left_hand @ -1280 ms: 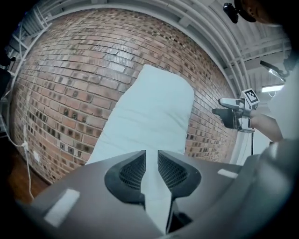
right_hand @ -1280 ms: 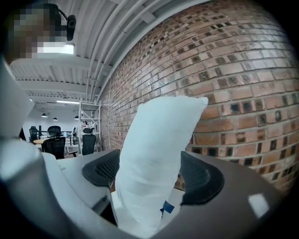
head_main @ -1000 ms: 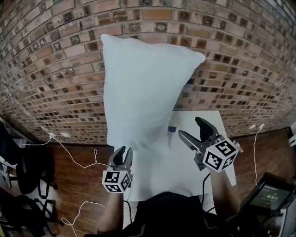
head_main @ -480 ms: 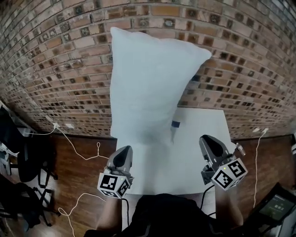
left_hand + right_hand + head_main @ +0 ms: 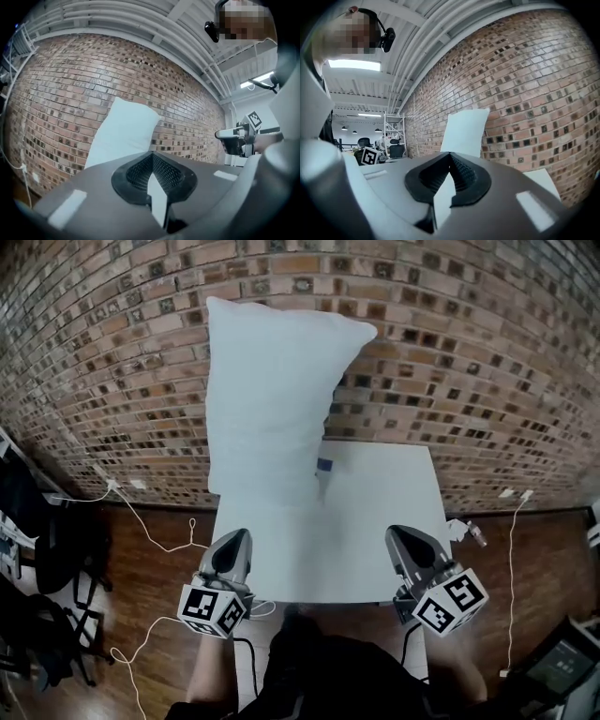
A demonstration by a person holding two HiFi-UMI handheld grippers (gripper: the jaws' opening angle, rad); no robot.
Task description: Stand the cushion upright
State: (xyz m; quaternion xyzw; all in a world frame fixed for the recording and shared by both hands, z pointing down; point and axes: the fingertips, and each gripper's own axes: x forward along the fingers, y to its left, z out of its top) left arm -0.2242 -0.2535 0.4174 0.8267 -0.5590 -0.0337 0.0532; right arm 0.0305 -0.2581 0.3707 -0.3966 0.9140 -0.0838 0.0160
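Cushion (image 5: 272, 395) was seen upright on table (image 5: 384, 521), leaned against wall (image 5: 469, 352); task judged done. Left gripper (image 5: 234, 542) and right gripper (image 5: 405, 540) were held back, jaws together, empty, right's just closed.

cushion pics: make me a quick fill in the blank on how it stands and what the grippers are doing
1. The white cushion stands ____ on the white table.
2. Behind the cushion is a ____ wall.
3. The left gripper and the right gripper both have their jaws ____, with nothing between them.

Missing words: upright; brick; shut
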